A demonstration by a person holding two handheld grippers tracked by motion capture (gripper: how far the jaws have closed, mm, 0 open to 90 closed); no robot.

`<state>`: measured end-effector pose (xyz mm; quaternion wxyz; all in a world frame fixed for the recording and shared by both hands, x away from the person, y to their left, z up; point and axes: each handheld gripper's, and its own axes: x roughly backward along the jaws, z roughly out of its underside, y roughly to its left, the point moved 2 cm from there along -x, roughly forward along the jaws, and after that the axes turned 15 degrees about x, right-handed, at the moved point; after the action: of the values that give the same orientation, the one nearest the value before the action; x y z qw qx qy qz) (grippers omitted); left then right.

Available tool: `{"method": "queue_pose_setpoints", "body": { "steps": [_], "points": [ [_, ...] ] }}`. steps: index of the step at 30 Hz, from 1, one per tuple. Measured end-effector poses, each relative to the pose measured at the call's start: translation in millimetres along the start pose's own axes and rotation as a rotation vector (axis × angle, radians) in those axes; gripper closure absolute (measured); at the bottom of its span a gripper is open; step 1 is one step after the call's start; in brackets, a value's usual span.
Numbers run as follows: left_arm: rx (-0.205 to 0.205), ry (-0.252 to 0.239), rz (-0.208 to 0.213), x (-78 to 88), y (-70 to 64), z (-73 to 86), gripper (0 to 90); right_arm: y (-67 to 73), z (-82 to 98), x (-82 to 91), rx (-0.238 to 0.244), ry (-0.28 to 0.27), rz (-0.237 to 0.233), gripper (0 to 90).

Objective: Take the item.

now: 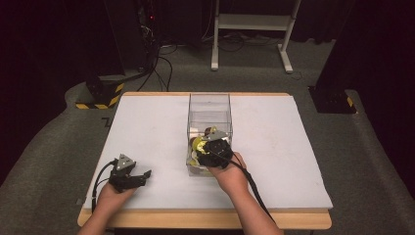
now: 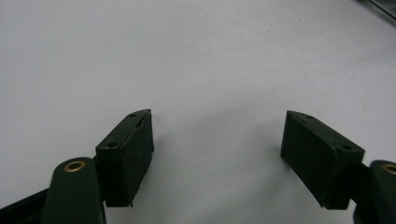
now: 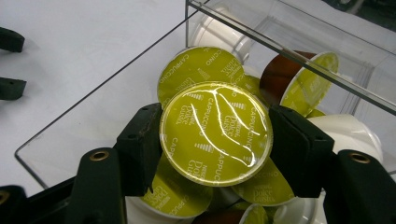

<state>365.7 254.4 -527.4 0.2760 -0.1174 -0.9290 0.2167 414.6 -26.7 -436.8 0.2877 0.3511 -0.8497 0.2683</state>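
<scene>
**Colours and patterns noted**

Table: white top, pale wood edge along the rim. Box: clear, colourless walls. Held capsule: yellow-green glossy foil lid, pale curved line pattern across the centre, white lettering "CAPPUCCINO" and "Dolce Gusto" around the rim. Other capsules in the box: same yellow-green lids; bodies white on most, brown on one. Right gripper: black jaws, brass-coloured rivets. Left gripper: black jaws, same brass rivets; grey three-cornered plate on top. Floor: grey carpet. Yellow-and-black hazard stripes on a dark base at back left.
</scene>
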Motion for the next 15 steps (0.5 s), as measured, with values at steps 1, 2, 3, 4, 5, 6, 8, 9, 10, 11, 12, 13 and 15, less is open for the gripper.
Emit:
{"method": "queue_pose_setpoints", "body": {
  "steps": [1, 2, 3, 4, 5, 6, 8, 9, 10, 11, 12, 13, 15],
  "points": [
    [0.001, 0.000, 0.000, 0.0, 0.0, 0.0, 25.6, 0.3, 0.9, 1.3, -0.003, -0.008, 0.000, 37.8],
    [0.001, 0.000, 0.000, 0.0, 0.0, 0.0, 25.6, 0.1, 1.7, 2.7, -0.002, -0.018, 0.002, 37.8],
    [0.000, 0.000, 0.000, 0.0, 0.0, 0.0, 25.6, 0.3, 2.8, 4.9, -0.010, -0.029, 0.000, 37.8],
    [-0.001, 0.000, 0.000, 0.1, 0.0, 0.0, 25.6, 0.2, 4.0, 7.1, -0.011, -0.046, 0.001, 37.8],
    [0.000, 0.000, 0.000, 0.0, 0.0, 0.0, 25.6, 0.2, 4.0, 7.1, -0.011, -0.046, 0.001, 37.8],
    [-0.001, 0.000, 0.000, 0.0, 0.0, 0.0, 25.6, 0.3, 5.2, 9.4, -0.019, -0.069, -0.002, 37.8],
    [-0.008, 0.002, -0.002, 0.2, 0.4, 0.0, 25.6, 0.2, 5.9, 10.6, -0.019, -0.078, -0.002, 37.8],
    [-0.002, 0.000, -0.002, 0.1, 0.0, 0.1, 25.6, 0.1, 6.4, 11.6, -0.018, -0.088, 0.000, 37.8],
    [-0.003, 0.000, -0.001, 0.1, 0.0, 0.1, 25.6, 0.4, 7.7, 13.7, -0.021, -0.105, 0.002, 37.8],
    [-0.002, -0.001, -0.001, 0.0, 0.0, 0.2, 25.6, 0.4, 7.7, 13.7, -0.021, -0.105, 0.002, 37.8],
    [-0.002, 0.000, -0.001, 0.1, 0.0, 0.1, 25.6, 0.4, 8.3, 14.5, -0.024, -0.117, -0.002, 37.8],
    [0.000, -0.002, -0.001, -0.1, -0.2, 0.1, 25.6, 0.4, 9.0, 15.7, -0.027, -0.125, -0.005, 37.8],
    [-0.005, 0.001, -0.003, 0.1, 0.0, 0.1, 25.6, 0.6, 9.3, 16.8, -0.028, -0.137, -0.007, 37.8]
  ]
}}
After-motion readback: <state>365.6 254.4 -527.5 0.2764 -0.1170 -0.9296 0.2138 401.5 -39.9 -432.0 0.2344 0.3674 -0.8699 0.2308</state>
